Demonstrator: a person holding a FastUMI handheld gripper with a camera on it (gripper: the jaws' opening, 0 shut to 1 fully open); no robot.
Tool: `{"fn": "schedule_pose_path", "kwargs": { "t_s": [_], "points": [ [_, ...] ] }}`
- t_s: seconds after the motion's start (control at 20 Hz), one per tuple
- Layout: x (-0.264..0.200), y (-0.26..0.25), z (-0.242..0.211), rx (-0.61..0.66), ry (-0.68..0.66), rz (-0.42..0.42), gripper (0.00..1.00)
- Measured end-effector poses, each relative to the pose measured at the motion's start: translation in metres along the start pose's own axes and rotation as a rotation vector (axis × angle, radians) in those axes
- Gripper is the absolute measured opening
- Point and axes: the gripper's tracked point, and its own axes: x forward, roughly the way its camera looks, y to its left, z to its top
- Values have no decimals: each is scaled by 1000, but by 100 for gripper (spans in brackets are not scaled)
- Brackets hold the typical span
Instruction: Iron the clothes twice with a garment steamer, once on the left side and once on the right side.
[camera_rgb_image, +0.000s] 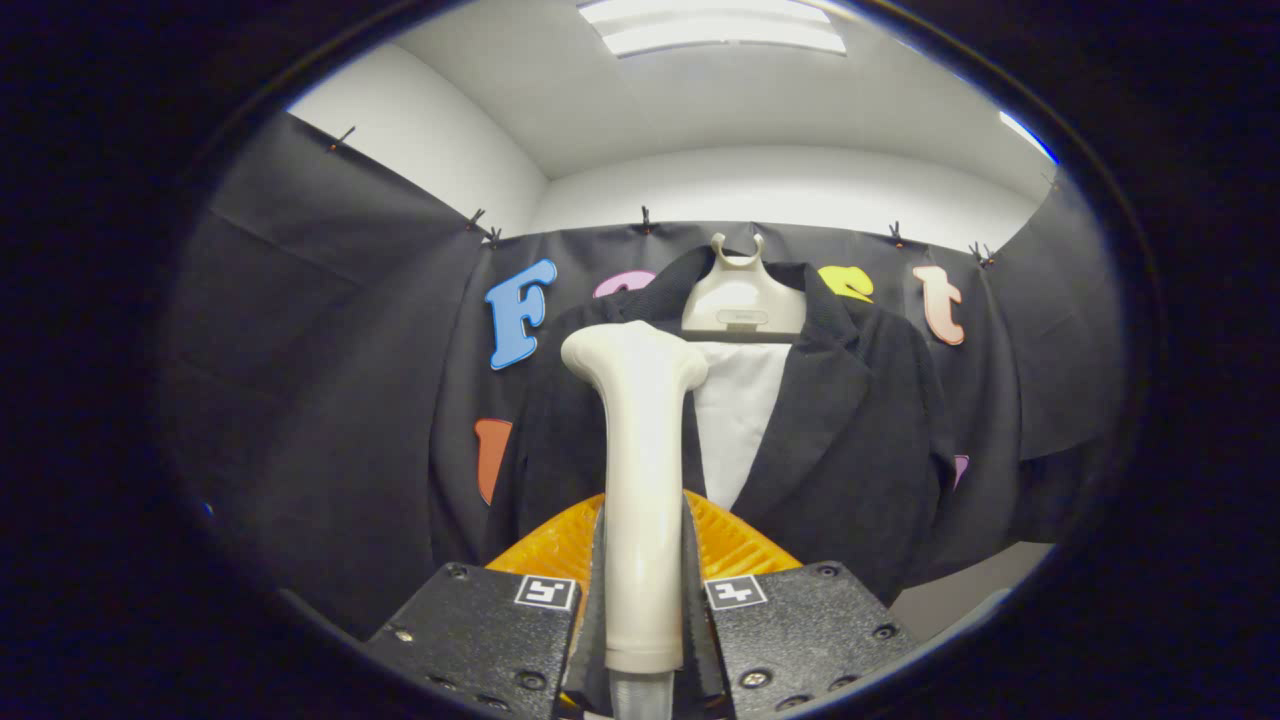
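The gripper (643, 560) held the garment steamer (640, 480) upright, both fingers (745, 545) clenched on its handle. The steamer's head rose in front of the dark jacket (860, 420), at its left lapel. The jacket hung on a pale hanger (742, 295) against the far wall, over a white shirt front (740, 410).

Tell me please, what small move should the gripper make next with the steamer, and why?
Probably push the steamer head forward onto the jacket's lapel just behind it. The gripper is shut on the steamer handle, held upright, with the head level with the chest, below the hanger. Whether the head touches the cloth already I cannot tell.
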Motion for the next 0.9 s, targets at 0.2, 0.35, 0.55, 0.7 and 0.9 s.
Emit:
{"fn": "schedule_pose_path", "kwargs": {
  "t_s": [0.2,0.35,0.55,0.7,0.9],
  "points": [
    [-11,-4,-20,3,42,3,34],
    [-19,-6,-34,-3,66,7,34],
    [-27,-6,-47,-9,93,8,34],
    [-33,-6,-57,-3,116,7,34],
    [-54,-1,-87,-10,156,28,33]
  ]
}}
